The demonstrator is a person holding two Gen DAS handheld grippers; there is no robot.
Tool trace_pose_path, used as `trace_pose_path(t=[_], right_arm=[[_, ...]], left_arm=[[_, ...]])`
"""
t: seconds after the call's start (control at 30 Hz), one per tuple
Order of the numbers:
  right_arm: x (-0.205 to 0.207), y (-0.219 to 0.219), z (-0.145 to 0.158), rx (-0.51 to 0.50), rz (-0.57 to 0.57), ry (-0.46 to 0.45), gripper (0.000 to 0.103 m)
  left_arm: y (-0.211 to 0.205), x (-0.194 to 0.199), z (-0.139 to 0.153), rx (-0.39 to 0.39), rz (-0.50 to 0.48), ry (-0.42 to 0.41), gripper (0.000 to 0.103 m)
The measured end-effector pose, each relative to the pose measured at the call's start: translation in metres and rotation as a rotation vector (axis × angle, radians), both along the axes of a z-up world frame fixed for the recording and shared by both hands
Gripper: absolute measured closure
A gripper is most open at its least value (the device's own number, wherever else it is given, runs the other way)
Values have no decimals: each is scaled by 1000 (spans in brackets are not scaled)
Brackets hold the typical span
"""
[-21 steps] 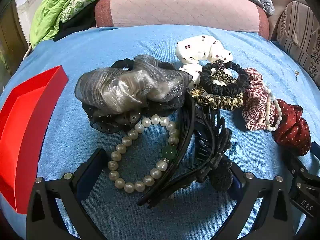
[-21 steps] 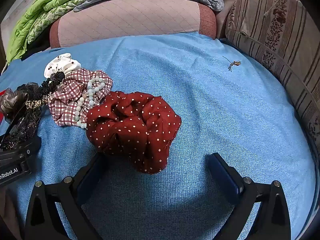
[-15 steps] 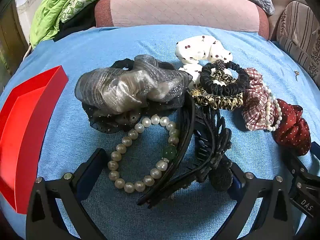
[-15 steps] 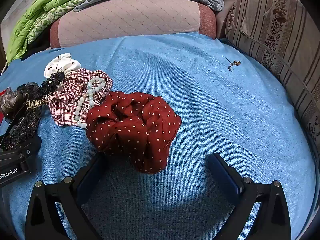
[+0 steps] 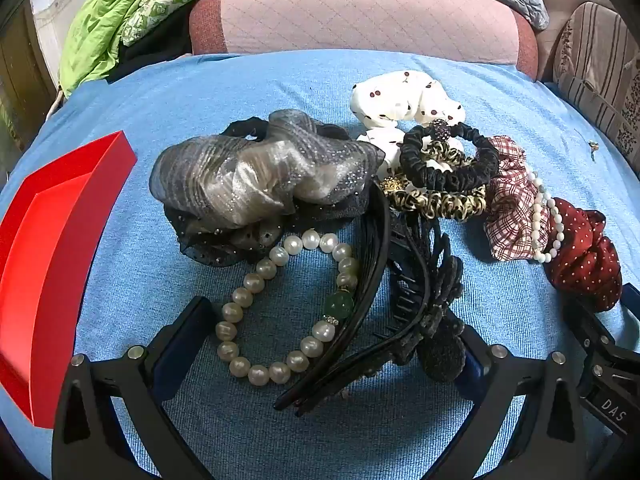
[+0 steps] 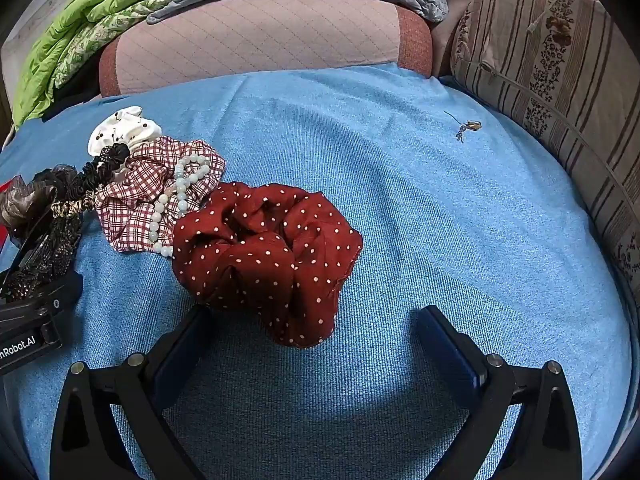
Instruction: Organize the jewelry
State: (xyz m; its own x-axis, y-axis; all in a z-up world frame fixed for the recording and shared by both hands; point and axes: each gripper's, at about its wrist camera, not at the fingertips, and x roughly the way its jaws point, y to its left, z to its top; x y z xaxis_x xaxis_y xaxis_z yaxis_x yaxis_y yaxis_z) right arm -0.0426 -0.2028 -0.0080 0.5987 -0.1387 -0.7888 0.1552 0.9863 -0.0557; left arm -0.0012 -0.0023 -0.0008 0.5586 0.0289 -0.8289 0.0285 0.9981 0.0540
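Observation:
A pile of hair pieces and jewelry lies on a blue cloth [image 5: 248, 92]. My left gripper [image 5: 324, 328] stands open over a pearl bracelet [image 5: 280, 304] with a green bead and black hair clips [image 5: 404, 304], pads touching neither. Behind them lie a grey gauze scrunchie [image 5: 260, 176], a black scrunchie [image 5: 448, 160], a white dotted one [image 5: 400, 100] and a plaid one [image 5: 512, 208] with a bead string. My right gripper [image 6: 316, 336] is open just in front of the dark red dotted scrunchie [image 6: 264, 256], nothing held. A small earring [image 6: 466, 126] lies apart at the far right.
A red tray [image 5: 52, 264] sits at the left edge of the cloth. Pink cushion [image 6: 260, 44], green bedding [image 5: 116, 20] and a striped pillow [image 6: 560, 80] border the far and right sides. Bare blue cloth stretches right of the red scrunchie.

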Motion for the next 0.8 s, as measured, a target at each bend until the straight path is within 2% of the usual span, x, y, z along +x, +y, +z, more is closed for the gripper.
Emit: trace_pose_path(t=[0.27, 0.43, 0.57, 0.63, 0.8], right_arm=[[3, 0, -2, -1, -1, 0, 0], [1, -2, 1, 49, -56, 49, 0], [-6, 2, 3, 49, -47, 51, 0], [-13, 3, 3, 43, -41, 39, 0], [-35, 17, 7, -4, -47, 30, 0]], left_arm=[[1, -2, 1, -6, -3, 8, 0], [4, 1, 5, -5, -71, 60, 0], [12, -18, 12, -15, -92, 79, 0], [17, -35, 21, -17, -90, 60, 0], [40, -75, 59, -26, -52, -48, 0]])
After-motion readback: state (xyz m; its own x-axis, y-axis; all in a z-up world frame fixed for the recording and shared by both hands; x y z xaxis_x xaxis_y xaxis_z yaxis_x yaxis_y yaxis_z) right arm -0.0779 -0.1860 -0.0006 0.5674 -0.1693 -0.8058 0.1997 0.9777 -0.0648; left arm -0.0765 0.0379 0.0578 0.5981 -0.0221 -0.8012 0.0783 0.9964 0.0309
